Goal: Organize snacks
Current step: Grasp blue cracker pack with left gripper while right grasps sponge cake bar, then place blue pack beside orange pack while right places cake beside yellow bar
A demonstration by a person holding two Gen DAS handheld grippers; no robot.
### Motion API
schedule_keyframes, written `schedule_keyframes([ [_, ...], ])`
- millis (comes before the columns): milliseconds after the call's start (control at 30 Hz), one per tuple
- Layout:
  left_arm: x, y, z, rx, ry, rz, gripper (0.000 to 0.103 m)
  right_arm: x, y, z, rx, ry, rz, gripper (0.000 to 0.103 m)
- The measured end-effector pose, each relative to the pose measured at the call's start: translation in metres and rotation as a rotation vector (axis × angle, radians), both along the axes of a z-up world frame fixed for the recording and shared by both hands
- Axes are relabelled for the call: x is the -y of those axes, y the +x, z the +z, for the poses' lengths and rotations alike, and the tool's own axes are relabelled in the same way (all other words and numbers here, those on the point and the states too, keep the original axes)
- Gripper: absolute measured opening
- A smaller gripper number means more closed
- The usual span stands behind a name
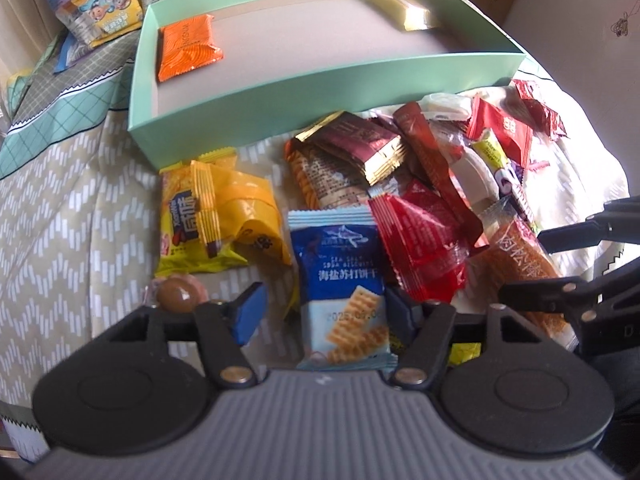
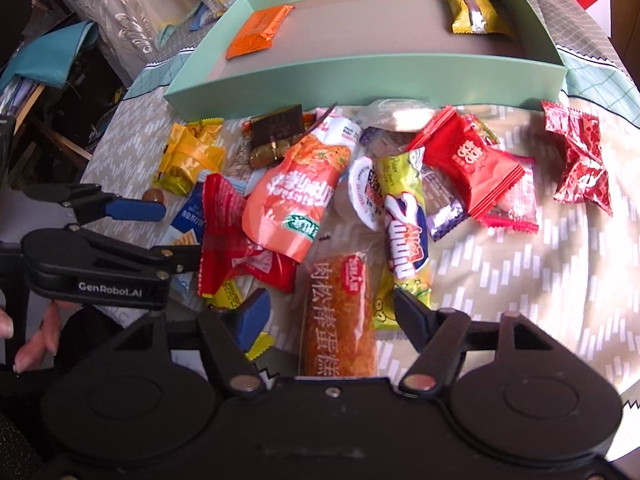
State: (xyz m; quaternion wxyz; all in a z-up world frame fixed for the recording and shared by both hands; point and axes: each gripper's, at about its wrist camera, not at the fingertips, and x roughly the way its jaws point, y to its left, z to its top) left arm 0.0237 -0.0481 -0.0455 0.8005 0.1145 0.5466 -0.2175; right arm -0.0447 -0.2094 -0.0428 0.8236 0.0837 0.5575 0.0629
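A mint green tray (image 1: 248, 110) (image 2: 360, 80) holds an orange packet (image 1: 188, 46) (image 2: 258, 30) and a gold packet (image 1: 398, 10) (image 2: 474, 10). A pile of snack packets lies in front of it. My left gripper (image 1: 326, 306) is open, its jaws on either side of a blue soda biscuit packet (image 1: 340, 276), low over the cloth. It also shows in the right wrist view (image 2: 160, 232). My right gripper (image 2: 330, 312) is open around the near end of a clear-wrapped orange meat floss cake (image 2: 340, 320). It also shows at the right edge of the left wrist view (image 1: 560, 260).
Yellow packets (image 1: 212, 220), a brown round candy (image 1: 178, 298), red packets (image 1: 424, 236) (image 2: 472, 164) and a yellow-green bar (image 2: 404, 216) lie on the patterned cloth (image 1: 72, 220). More snack bags (image 1: 100, 12) sit behind the tray. Clutter lies beyond the left table edge (image 2: 60, 92).
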Motion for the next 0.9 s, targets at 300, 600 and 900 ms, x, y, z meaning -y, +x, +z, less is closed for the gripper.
schedule_keyframes([
  [300, -0.016, -0.001, 0.003, -0.002, -0.032, 0.06, 0.05, -0.023, -0.006, -0.013, -0.009, -0.124, 0.069, 0.048],
  [600, -0.003, -0.004, 0.005, 0.042, -0.002, 0.028, 0.036, -0.034, -0.01, -0.011, 0.064, -0.177, 0.103, 0.037],
  [900, -0.032, -0.016, 0.031, 0.057, -0.047, 0.087, 0.036, -0.004, -0.01, 0.03, 0.119, -0.042, 0.058, 0.037],
])
